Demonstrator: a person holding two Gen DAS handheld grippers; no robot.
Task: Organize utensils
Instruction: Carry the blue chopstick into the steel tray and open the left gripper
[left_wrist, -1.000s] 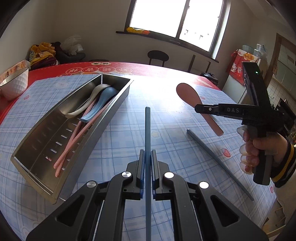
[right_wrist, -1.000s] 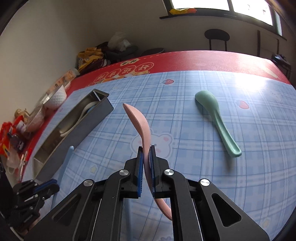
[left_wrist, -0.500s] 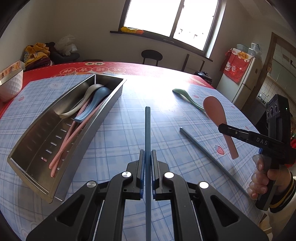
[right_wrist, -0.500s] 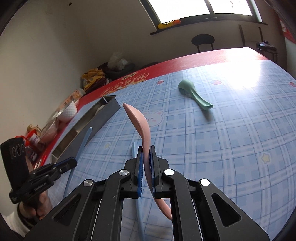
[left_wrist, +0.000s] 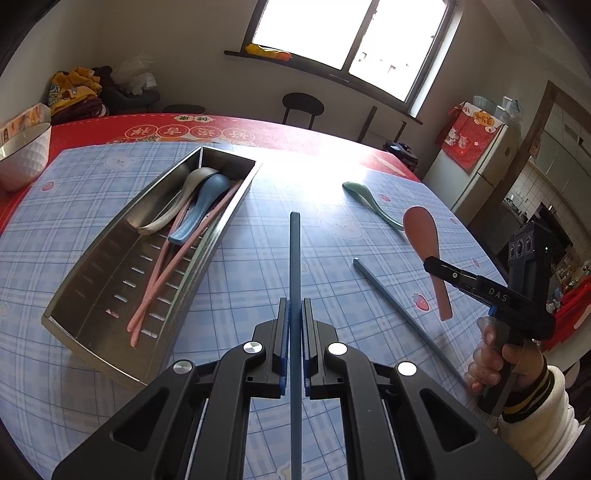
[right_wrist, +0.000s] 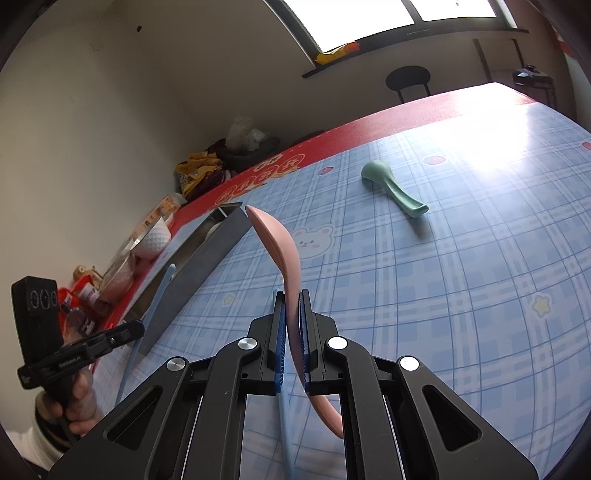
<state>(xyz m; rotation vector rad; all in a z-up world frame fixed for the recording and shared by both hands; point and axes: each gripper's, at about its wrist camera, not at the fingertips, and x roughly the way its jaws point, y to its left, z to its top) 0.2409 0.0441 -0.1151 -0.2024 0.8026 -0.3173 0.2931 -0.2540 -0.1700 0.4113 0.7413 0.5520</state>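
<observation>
From my left camera I am losing the lower end of the blue chopstick (left_wrist: 295, 266) past the bottom edge, and the pads are covering the stretch they clamp. The pink spoon (left_wrist: 421, 230) is showing me only its bowl and handle tip there; the other gripper's fingers are hiding the middle. The second chopstick (left_wrist: 391, 299) on the table is disappearing behind the hand (left_wrist: 491, 354). In the metal tray (left_wrist: 92, 325), the spoons are overlapping, so I am not seeing their handles fully. From my right camera the tray's wall (right_wrist: 199, 273) is blocking everything inside it, and the clutter (right_wrist: 110, 273) beyond is too blurred to identify.
</observation>
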